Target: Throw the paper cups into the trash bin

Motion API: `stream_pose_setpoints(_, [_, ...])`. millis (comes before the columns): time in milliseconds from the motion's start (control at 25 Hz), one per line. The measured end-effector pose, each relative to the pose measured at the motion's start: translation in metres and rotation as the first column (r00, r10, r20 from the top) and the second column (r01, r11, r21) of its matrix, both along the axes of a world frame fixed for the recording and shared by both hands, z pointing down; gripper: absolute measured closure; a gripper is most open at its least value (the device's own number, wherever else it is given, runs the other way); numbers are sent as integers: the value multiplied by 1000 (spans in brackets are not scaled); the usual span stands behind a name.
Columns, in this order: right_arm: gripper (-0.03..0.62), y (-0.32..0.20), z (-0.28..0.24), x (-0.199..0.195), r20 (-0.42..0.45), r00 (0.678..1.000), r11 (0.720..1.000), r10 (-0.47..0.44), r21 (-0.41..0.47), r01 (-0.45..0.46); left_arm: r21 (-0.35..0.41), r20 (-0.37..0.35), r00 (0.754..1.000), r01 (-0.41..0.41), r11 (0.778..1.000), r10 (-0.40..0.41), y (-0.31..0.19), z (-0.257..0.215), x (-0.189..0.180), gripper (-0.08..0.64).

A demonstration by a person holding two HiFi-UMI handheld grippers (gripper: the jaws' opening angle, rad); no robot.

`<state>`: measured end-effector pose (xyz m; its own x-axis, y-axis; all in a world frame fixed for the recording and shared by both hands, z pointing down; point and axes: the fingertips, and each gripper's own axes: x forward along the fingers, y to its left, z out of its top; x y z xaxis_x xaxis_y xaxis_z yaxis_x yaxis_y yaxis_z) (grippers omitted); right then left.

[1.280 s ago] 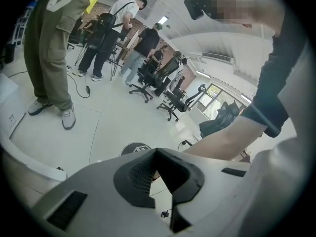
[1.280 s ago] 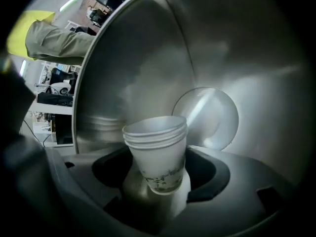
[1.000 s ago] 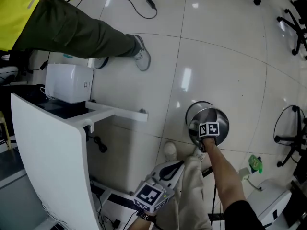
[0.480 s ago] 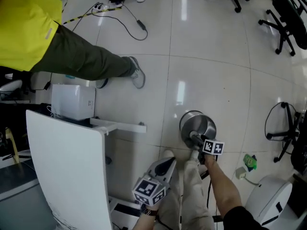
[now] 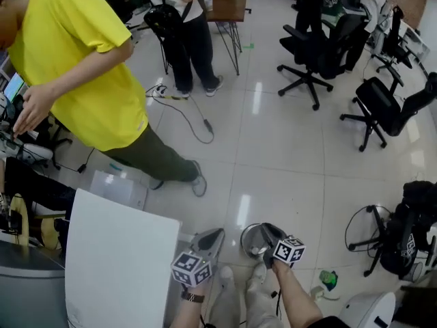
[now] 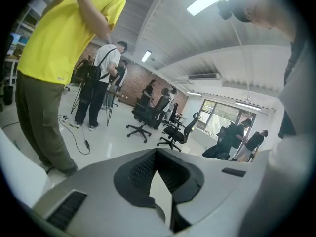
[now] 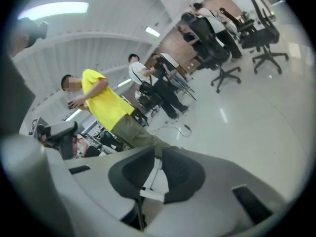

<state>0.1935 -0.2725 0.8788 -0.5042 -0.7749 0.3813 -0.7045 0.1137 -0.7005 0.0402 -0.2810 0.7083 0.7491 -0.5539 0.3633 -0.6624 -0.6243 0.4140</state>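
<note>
- A person in a yellow shirt (image 5: 82, 80) is seen well ahead of the left gripper (image 5: 213, 236), off to its left.
- A white tabletop (image 5: 116, 265) is found just beside the left gripper, on its left.
- Black office chairs (image 5: 311, 46) are spotted far ahead of the right gripper (image 5: 268, 231).
- The metal trash bin (image 5: 250, 241) is caught on the floor under the right gripper's jaws, partly covered by them, between the 2 grippers.
- The left gripper's jaws are held together at the tips, with nothing between them.
- The right gripper's jaws have just been closing and are now brought together, with nothing caught between them.
- A small green item (image 5: 328, 279) is noted on the floor, right of the right gripper.
</note>
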Motion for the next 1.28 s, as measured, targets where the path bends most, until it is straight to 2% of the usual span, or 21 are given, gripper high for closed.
stream_pose_setpoints(160, [583, -9, -143, -30, -74, 997, 977, -37, 205, 52, 53, -37, 999, -1, 999, 3, 6, -69, 2, 569])
stream_pose_setpoints(280, [586, -13, -233, -54, -150, 987, 944, -57, 313, 102, 94, -96, 995, 6, 996, 3, 6, -131, 1, 569])
stream_pose_setpoints(400, [588, -3, -315, -62, -167, 986, 905, -27, 415, 95, 137, -145, 989, 6, 991, 14, 13, -187, 3, 568])
stream_pose_setpoints(600, [588, 25, -419, -74, -180, 984, 834, -8, 542, 106, 254, -118, 988, -63, 965, 96, 36, -258, 5, 569])
stream_pose_setpoints(840, [588, 37, -504, -74, -208, 978, 735, 1, 663, 140, 385, -106, 985, -84, 919, 134, 43, -327, 8, 569])
stream_pose_setpoints(960, [588, 38, -524, -70, -237, 972, 717, 0, 677, 165, 420, -111, 983, -88, 903, 148, 46, -342, 18, 568])
stream_pose_setpoints(1280, [588, 46, -540, -99, -260, 963, 679, -70, 695, 237, 415, -89, 987, -83, 906, 131, 57, -341, 17, 569])
